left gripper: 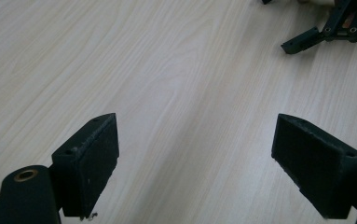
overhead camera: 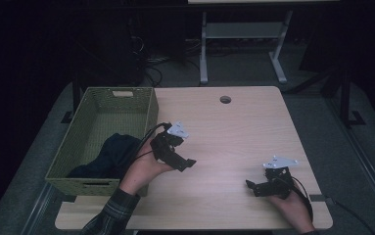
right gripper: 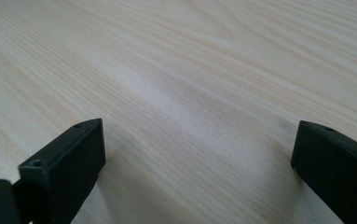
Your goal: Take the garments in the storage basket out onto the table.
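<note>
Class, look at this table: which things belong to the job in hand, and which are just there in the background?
Part of the job:
- left gripper, jaws open
- right gripper, jaws open
- green woven basket
- dark cloth lying in the basket

Just there:
- round hole in the table
- white frame legs behind it

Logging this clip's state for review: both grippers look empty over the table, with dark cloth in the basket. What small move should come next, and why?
Probably swing the left gripper back toward the dark cloth in the green basket. Its jaws stand open over bare table, it sits beside the basket, and the right gripper, also open, is farther off.
</note>
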A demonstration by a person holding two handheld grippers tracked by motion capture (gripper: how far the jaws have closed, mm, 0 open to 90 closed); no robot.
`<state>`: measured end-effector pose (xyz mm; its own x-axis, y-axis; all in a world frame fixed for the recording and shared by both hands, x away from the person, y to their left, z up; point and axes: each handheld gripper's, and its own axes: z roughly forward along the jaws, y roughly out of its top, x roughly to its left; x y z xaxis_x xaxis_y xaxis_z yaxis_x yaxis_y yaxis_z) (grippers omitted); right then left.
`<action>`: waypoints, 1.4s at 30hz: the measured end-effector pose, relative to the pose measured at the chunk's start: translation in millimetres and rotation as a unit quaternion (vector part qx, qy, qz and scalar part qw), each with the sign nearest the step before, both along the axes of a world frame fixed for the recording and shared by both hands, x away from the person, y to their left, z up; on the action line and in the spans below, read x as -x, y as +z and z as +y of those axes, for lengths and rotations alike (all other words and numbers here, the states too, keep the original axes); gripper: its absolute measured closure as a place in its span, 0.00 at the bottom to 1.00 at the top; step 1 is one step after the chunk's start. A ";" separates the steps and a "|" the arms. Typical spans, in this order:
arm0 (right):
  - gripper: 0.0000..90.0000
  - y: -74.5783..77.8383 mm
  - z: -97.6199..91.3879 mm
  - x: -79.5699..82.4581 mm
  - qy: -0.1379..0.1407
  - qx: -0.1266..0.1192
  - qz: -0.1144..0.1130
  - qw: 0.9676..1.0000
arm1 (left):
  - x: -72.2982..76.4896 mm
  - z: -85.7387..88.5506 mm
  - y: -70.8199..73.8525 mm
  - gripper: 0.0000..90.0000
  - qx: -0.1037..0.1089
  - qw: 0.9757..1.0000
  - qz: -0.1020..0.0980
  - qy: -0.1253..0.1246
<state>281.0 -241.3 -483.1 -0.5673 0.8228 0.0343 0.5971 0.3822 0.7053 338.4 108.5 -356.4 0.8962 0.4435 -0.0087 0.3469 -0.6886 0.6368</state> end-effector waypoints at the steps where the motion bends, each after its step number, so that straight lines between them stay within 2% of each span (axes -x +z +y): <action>1: 0.03 0.1 0.0 0.0 0.000 0.000 0.000 1.000 | -0.6 0.8 1.0 0.16 0.001 1.000 0.002 0.003; 14: 0.03 0.1 0.0 0.0 0.000 0.001 0.000 1.000 | -2.6 27.1 16.5 0.16 0.007 1.000 -0.010 0.024; 42: 0.03 0.1 0.0 0.0 0.000 0.001 0.001 1.000 | -4.5 67.6 31.4 0.16 0.007 0.997 -0.013 0.069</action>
